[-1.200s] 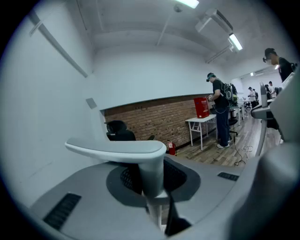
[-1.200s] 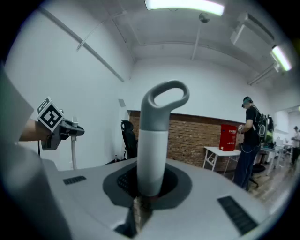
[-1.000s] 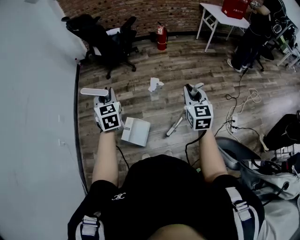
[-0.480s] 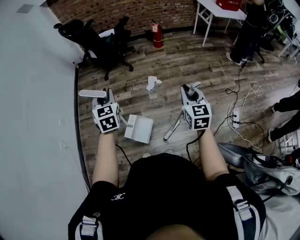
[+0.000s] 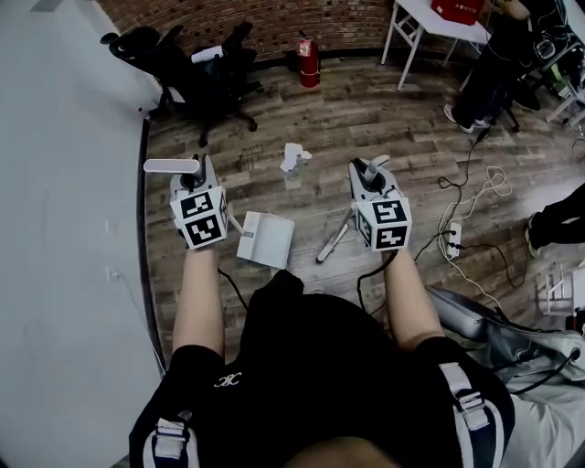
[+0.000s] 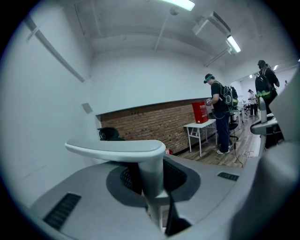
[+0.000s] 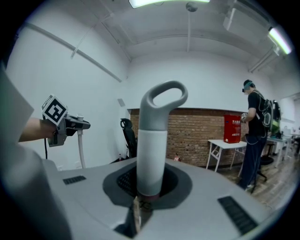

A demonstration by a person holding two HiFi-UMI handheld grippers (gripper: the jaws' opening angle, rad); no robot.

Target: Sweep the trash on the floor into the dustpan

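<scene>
Crumpled white paper trash (image 5: 291, 157) lies on the wooden floor ahead of me. My left gripper (image 5: 195, 179) is shut on the upright stem of the white dustpan's handle (image 5: 172, 165), and the pan (image 5: 265, 239) rests on the floor below it. In the left gripper view the flat T-shaped handle top (image 6: 115, 147) rises out of the shut left gripper (image 6: 154, 190). My right gripper (image 5: 369, 179) is shut on the broom handle (image 7: 157, 136), which has a loop at its top. The broom head (image 5: 333, 243) touches the floor right of the pan.
A white wall (image 5: 64, 228) runs along the left. Black office chairs (image 5: 206, 78) and a red fire extinguisher (image 5: 309, 62) stand at the back. A person (image 5: 494, 73) stands by a white table (image 5: 422, 20). Cables and a power strip (image 5: 453, 239) lie to the right, bags (image 5: 512, 338) near my right side.
The head camera has shifted a little and both grippers have drifted slightly left. Both keep their hold on the dustpan handle and the broom handle. The trash has not moved.
</scene>
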